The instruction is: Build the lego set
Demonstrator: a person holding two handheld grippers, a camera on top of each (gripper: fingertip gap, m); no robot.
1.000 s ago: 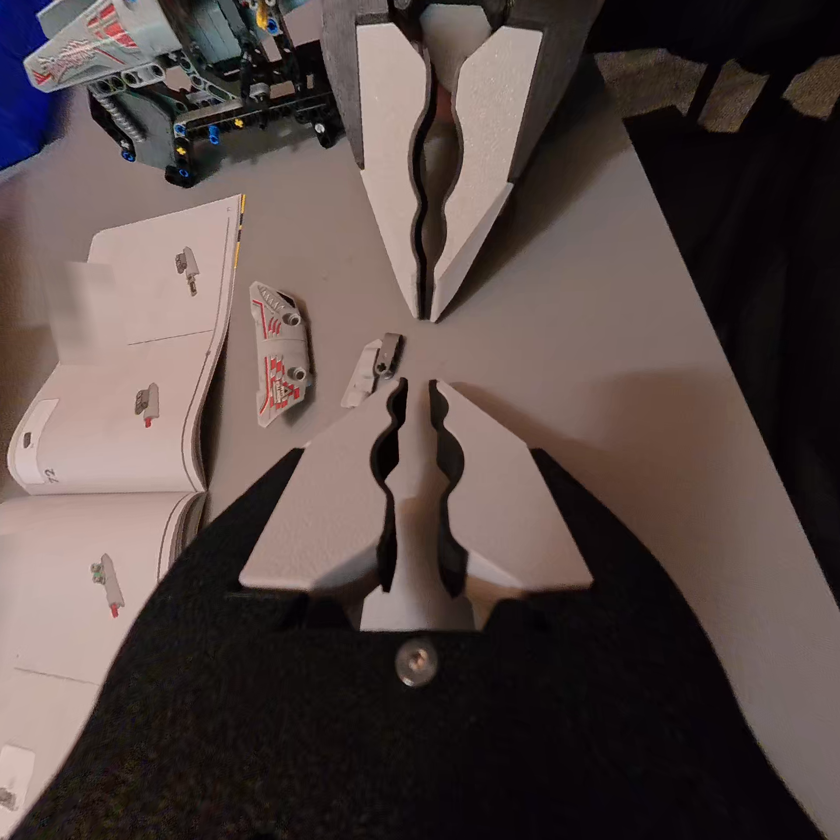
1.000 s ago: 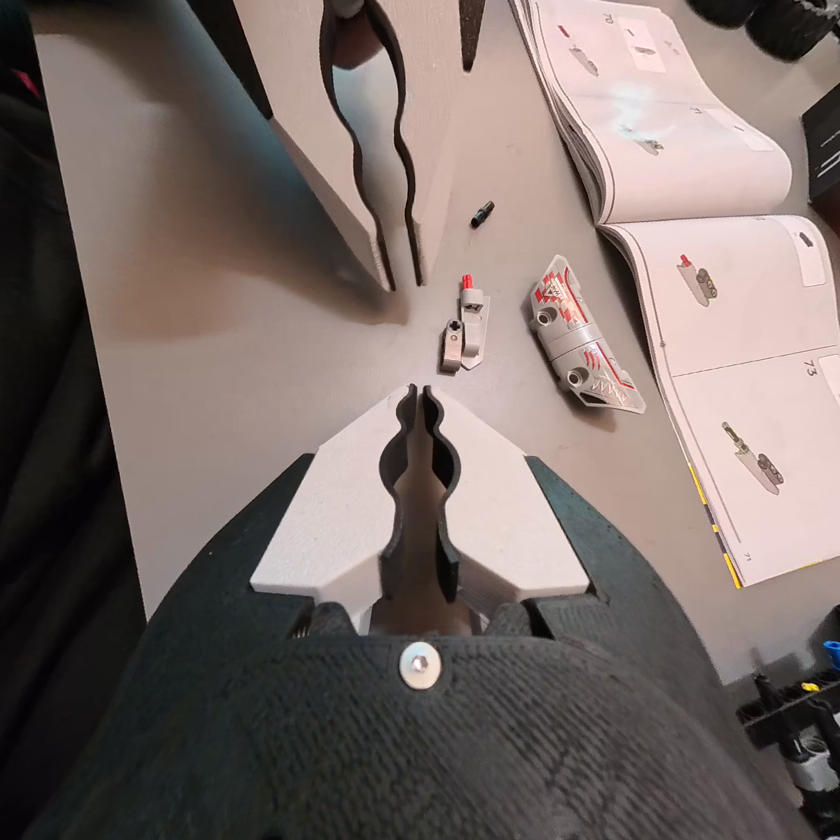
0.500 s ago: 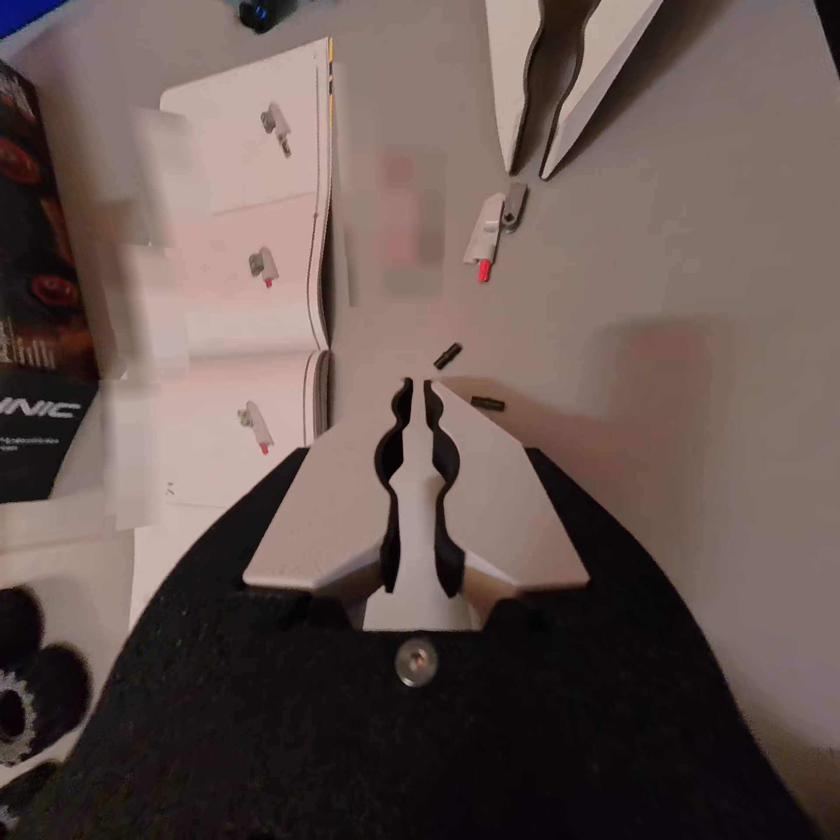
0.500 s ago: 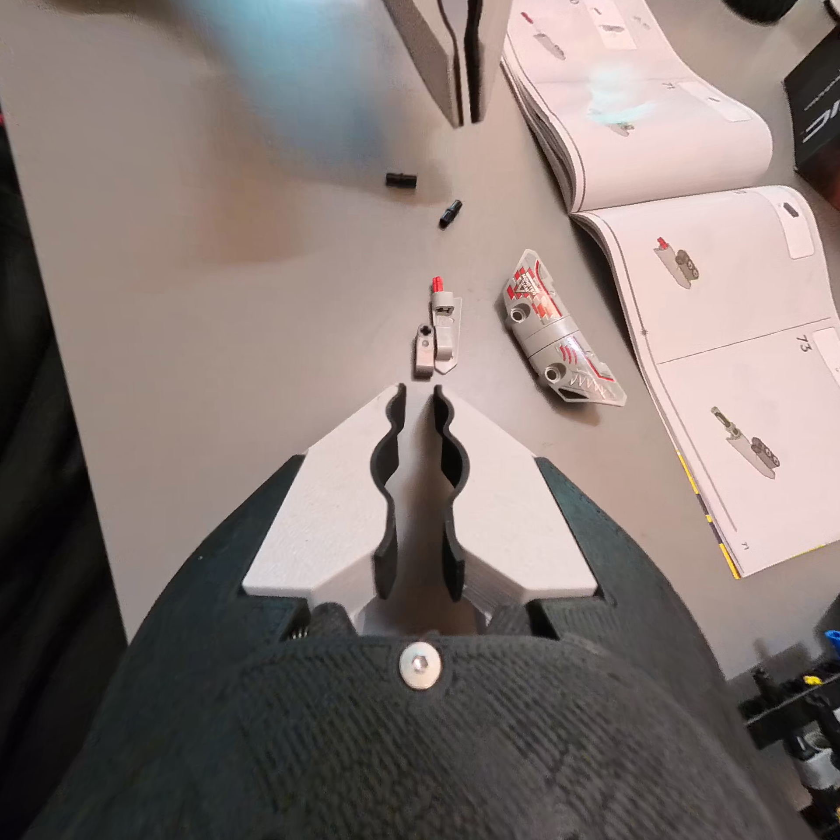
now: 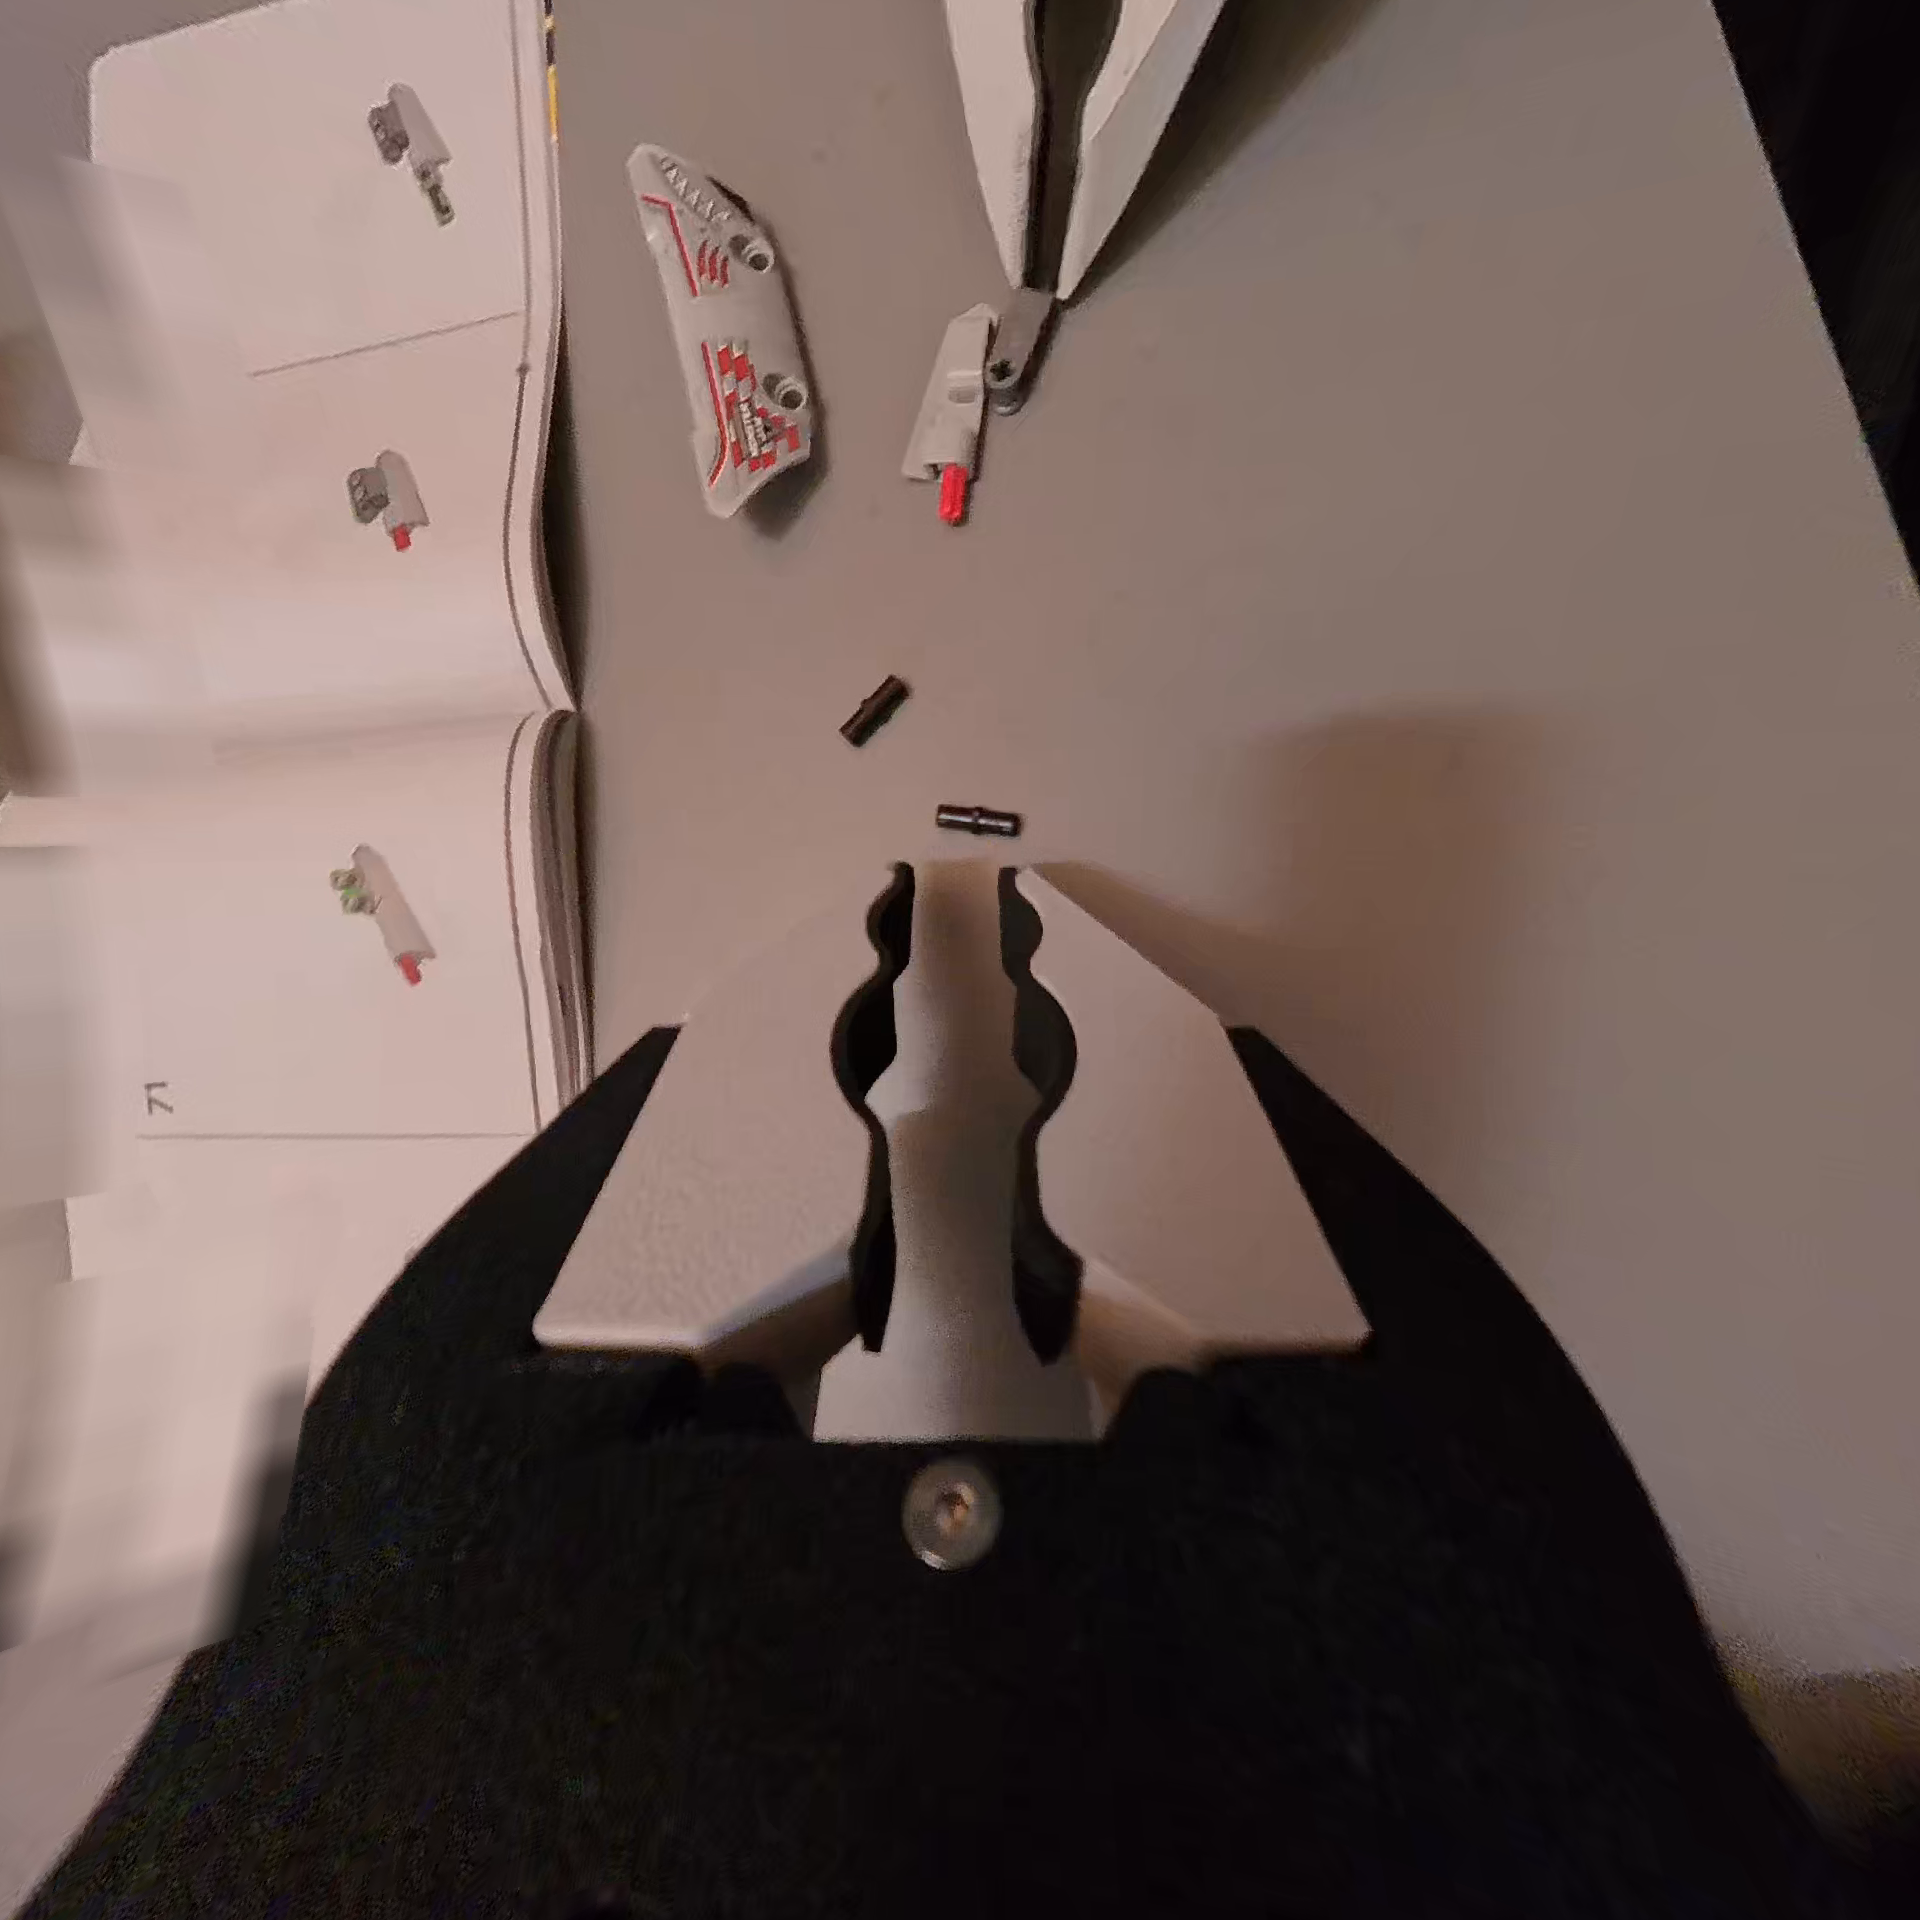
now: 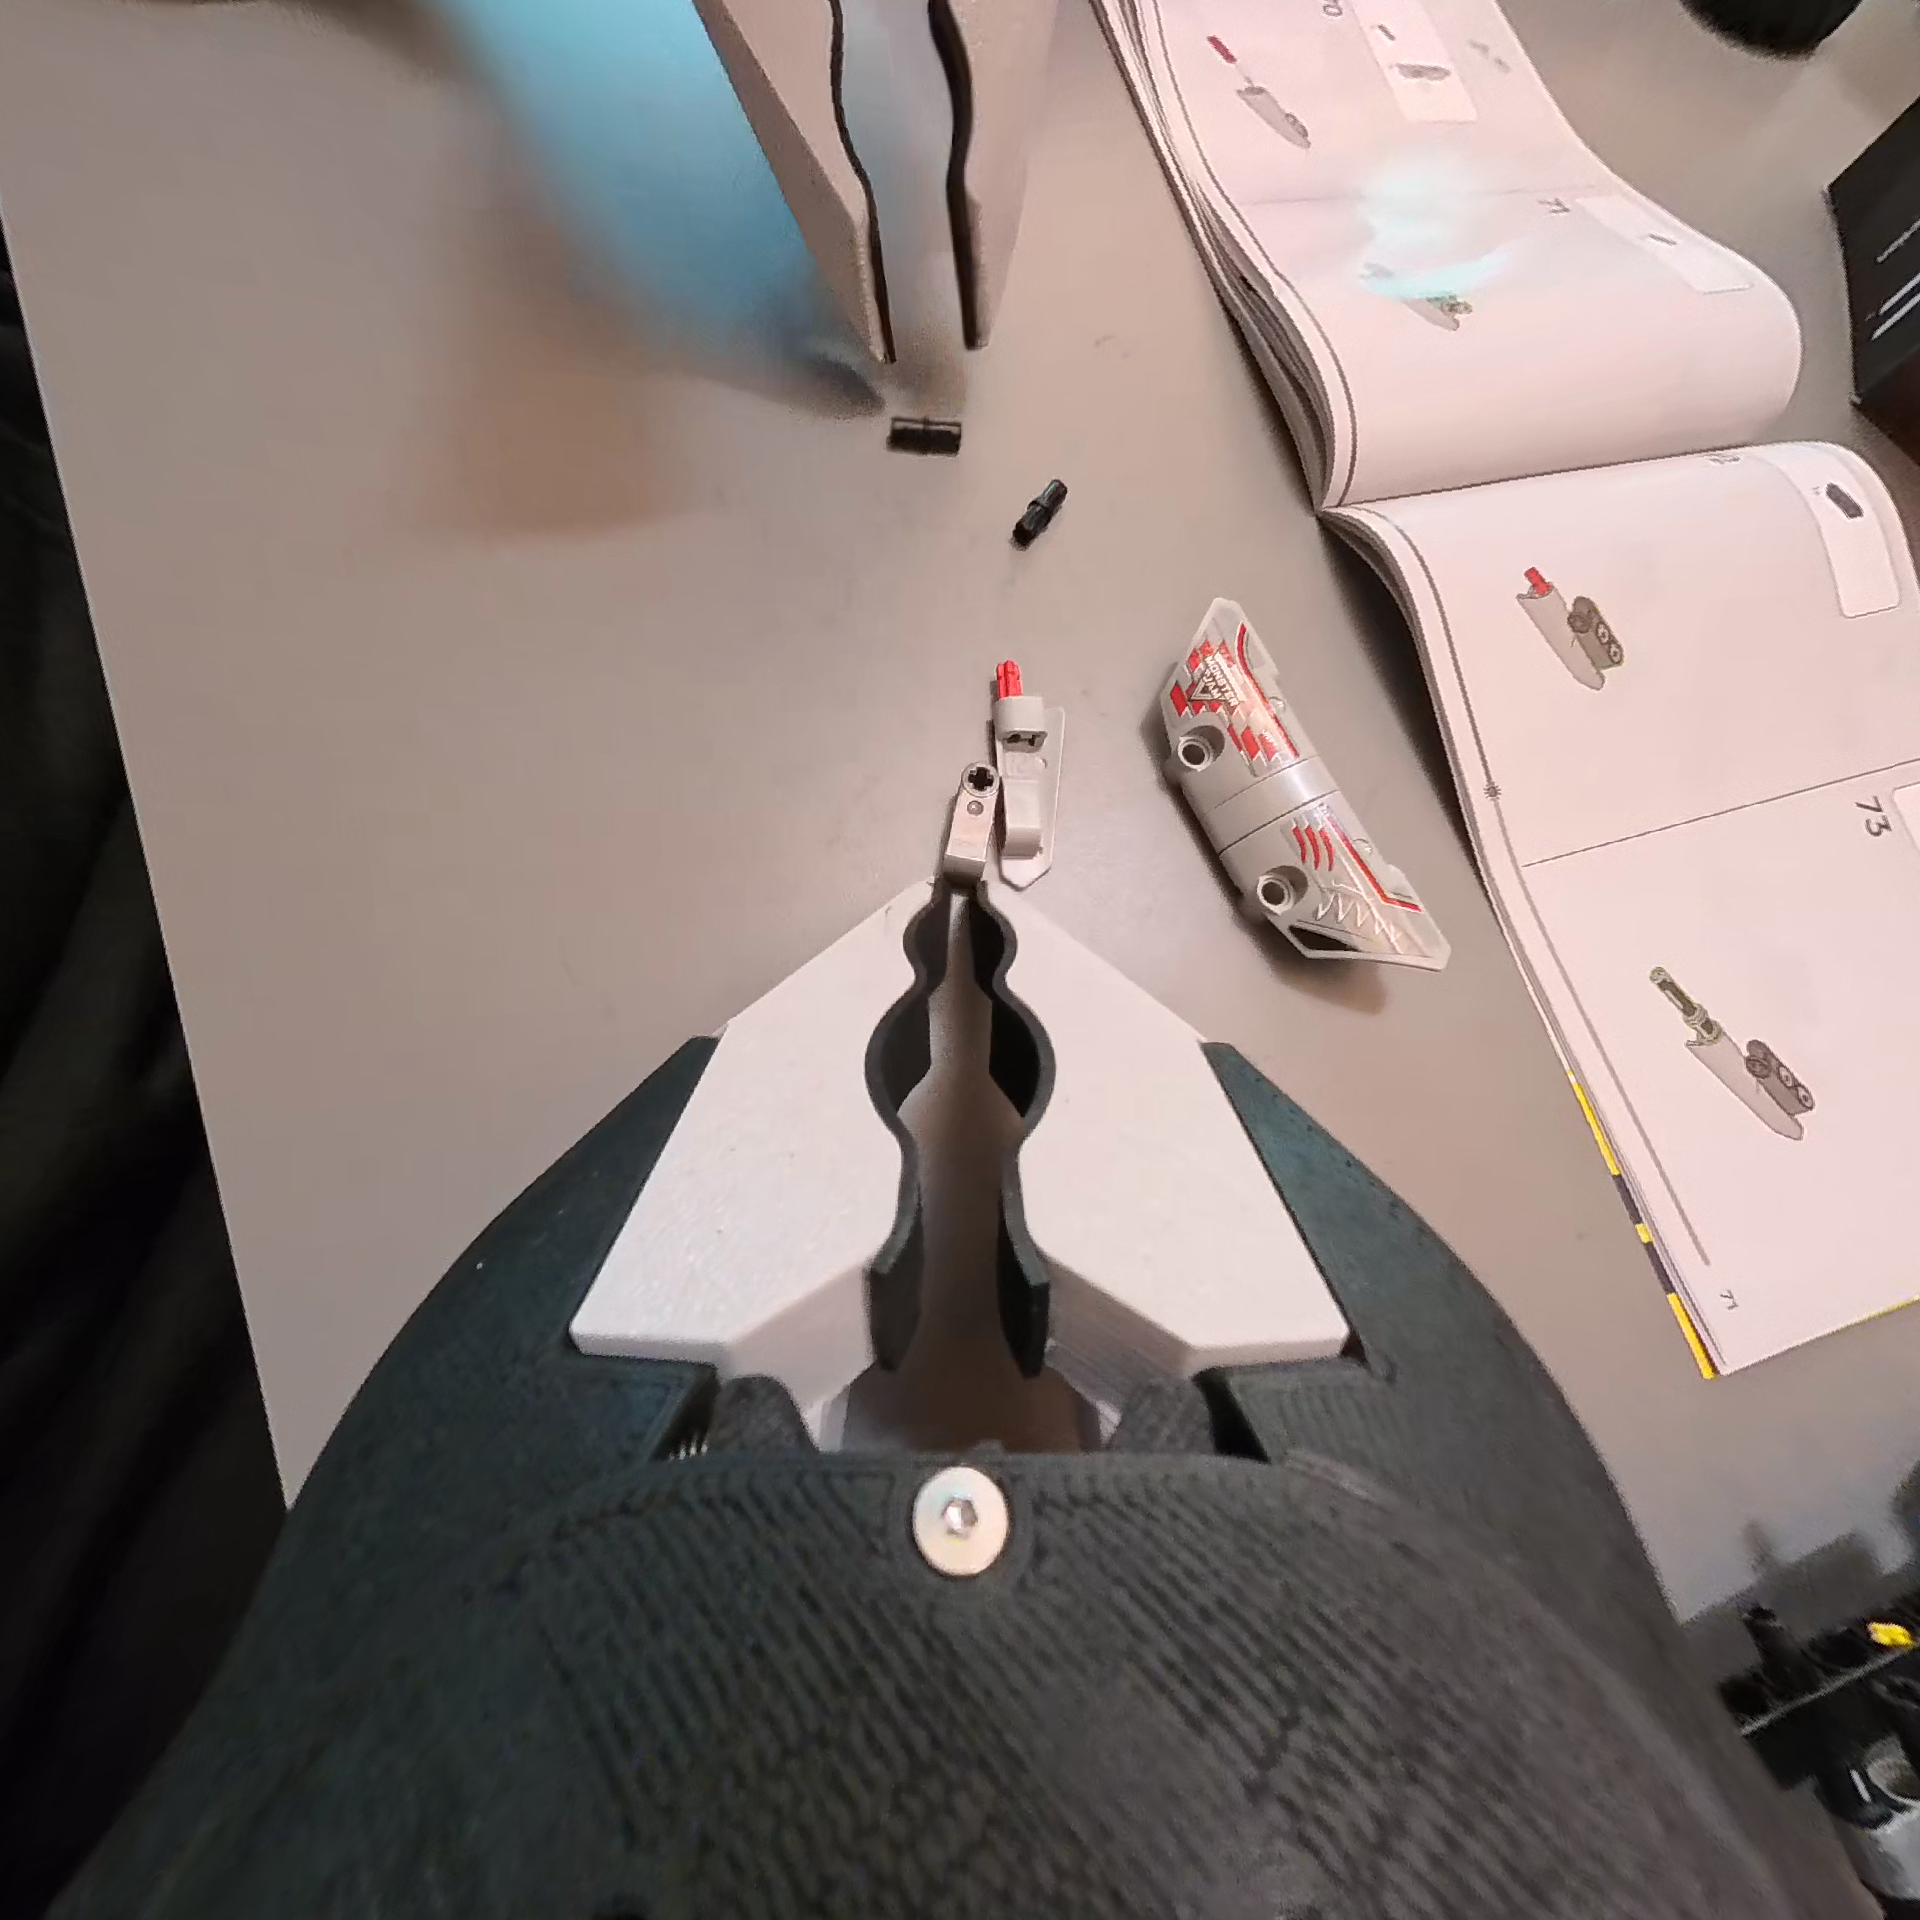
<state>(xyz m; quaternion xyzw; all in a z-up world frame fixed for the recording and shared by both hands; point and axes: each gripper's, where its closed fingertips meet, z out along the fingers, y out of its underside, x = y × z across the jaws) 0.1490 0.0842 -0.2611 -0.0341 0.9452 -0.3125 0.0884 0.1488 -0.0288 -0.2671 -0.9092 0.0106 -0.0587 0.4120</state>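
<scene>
- While the right gripper (image 6: 954, 902) sits low on the table (image 6: 520, 727), its jaws are narrow, closed on the near end of the grey link (image 6: 971, 826); grip looks shallow, tips only.
- Just right of the link, touching it: light grey sub-assembly (image 6: 1029, 774) with a red pin at its far end.
- Further right, apart: decorated curved panel (image 6: 1278, 800); beyond that the open manual (image 6: 1662, 727).
- Farther out on the table: loose black pin (image 6: 1040, 511), then a second black pin (image 6: 195, 434) lying crosswise.
- Left gripper (image 5: 956, 868) points at that second pin (image 5: 978, 820) from the opposite side, jaws moderately open, empty, tips just short of it.
- Step in hand (judgement): picking up parts for the small sub-assembly shown in the manual; early in this step.
- Next move calls for: left jaws to straddle the pin and close across its length; right to lift the link without dragging its neighbour.
</scene>
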